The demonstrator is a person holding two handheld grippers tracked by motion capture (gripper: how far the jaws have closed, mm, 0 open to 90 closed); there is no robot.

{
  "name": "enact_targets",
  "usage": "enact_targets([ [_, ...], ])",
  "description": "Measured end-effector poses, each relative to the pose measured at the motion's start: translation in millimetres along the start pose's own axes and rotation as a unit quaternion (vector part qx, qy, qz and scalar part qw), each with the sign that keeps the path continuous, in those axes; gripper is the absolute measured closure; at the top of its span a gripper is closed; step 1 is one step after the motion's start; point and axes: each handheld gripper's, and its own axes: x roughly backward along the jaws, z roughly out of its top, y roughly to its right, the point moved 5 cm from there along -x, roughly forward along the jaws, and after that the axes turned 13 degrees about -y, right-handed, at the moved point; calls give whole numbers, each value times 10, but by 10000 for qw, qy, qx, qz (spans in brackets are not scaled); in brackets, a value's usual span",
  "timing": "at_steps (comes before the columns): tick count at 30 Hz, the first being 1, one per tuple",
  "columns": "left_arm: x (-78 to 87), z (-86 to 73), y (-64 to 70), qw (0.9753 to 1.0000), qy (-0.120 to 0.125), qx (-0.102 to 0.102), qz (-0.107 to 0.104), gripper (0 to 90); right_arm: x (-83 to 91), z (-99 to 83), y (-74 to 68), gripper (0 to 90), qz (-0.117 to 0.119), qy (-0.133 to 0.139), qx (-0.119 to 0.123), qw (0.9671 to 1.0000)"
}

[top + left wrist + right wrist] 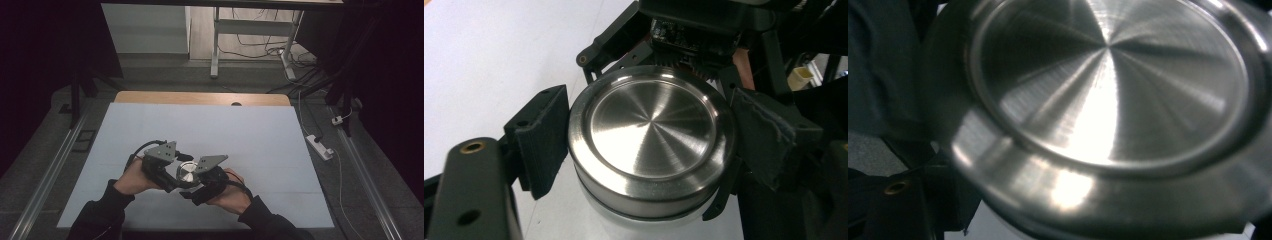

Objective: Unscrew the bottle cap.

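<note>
Lid [651, 137] sits right between the left gripper [651, 150] jaws, both pads pressed on its steel rim, probably to twist it off the white container [634, 227] underneath. Right gripper [202, 187] comes in from the opposite side, maybe bracing the body, but up close it's all blurry metal, so can't tell how its jaws stand.
</note>
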Motion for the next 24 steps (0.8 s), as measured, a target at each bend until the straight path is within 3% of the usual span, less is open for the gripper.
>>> enact_targets([
  [4,-24,24,-11,9997,36,185,162,202,8,-8,48,154,-114,-15,-141,9998],
  [6,-77,61,-32,9975,90,556,417,203,10,-18,89,153,-212,-16,-277,9994],
  [8,-124,90,-40,9943,101,849,642,203,11,-35,147,154,-325,-26,-412,9986],
  [11,-194,143,-25,9860,111,1302,1038,202,7,-61,213,154,-440,-27,-644,9970],
  [13,-226,171,-6,9807,42,1473,1288,202,5,-74,241,153,-547,-53,-741,9957],
  [15,-244,191,8,9774,18,1572,1416,201,5,-82,261,154,-622,-61,-793,9949],
  [16,-241,196,7,9775,-10,1563,1417,200,5,-84,264,153,-637,-64,-802,9947],
  [18,-219,198,-6,9808,-38,1487,1257,180,7,-81,260,154,-659,-39,-808,9945],
  [20,-185,192,-29,9838,-65,1446,1060,91,16,-73,253,154,-627,-11,-787,9949],
  [21,-185,192,-29,9838,-65,1446,1060,60,22,-68,249,153,-606,11,-766,9952],
  [24,-81,154,-59,9902,-64,1145,799,39,35,-60,232,153,-532,41,-652,9964],
])
